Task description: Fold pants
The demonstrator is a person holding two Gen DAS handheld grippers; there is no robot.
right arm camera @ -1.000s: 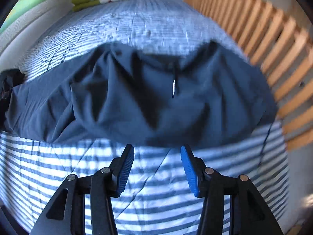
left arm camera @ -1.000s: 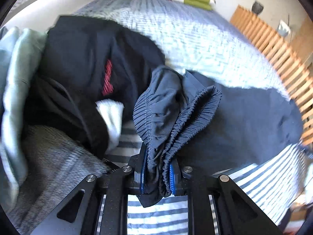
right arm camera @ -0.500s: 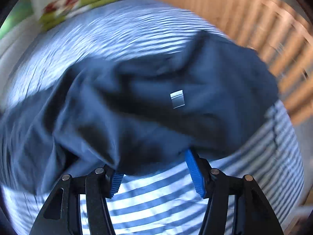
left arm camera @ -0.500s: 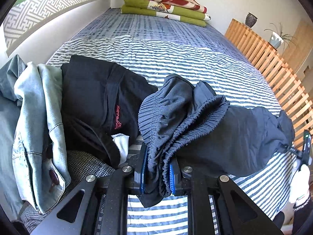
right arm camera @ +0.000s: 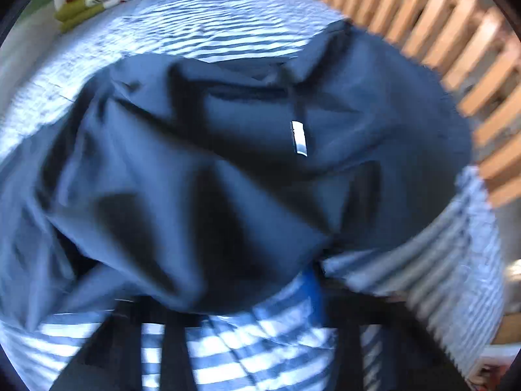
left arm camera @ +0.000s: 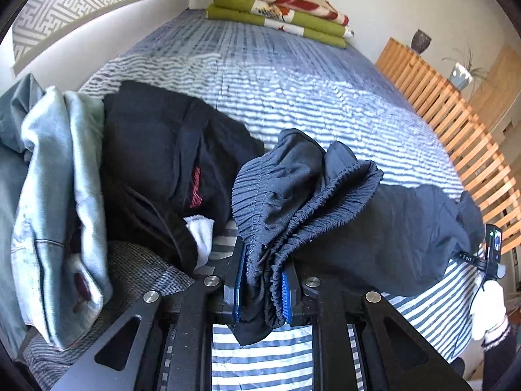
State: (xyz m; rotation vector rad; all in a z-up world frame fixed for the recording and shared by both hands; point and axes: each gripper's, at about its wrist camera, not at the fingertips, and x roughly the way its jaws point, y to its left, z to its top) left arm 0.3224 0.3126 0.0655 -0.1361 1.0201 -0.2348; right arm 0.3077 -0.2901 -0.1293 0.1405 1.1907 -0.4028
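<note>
Navy pants [left arm camera: 374,228] lie across the striped bed, stretched from left to right. My left gripper [left arm camera: 262,280] is shut on their bunched elastic waistband, which stands up above the pads. In the right wrist view the pants [right arm camera: 228,163] fill the blurred frame, with a small silver tag near the middle. Their lower edge drapes over my right gripper [right arm camera: 257,293]. Only one of its blue fingers [right arm camera: 312,288] shows; the other is hidden under cloth. The right gripper [left arm camera: 491,254], held by a white-gloved hand, also shows at the far end of the pants.
A pile lies to the left: a black garment [left arm camera: 169,163] with a red logo, light denim [left arm camera: 58,195], grey tweed [left arm camera: 140,273], a white sock [left arm camera: 202,231]. Folded green and red blankets [left arm camera: 280,13] sit at the bed's head. A wooden slatted rail [left arm camera: 456,114] runs along the right side.
My right gripper has moved forward into the edge of the pants, and cloth now covers its fingers. The left gripper keeps its hold on the waistband.
</note>
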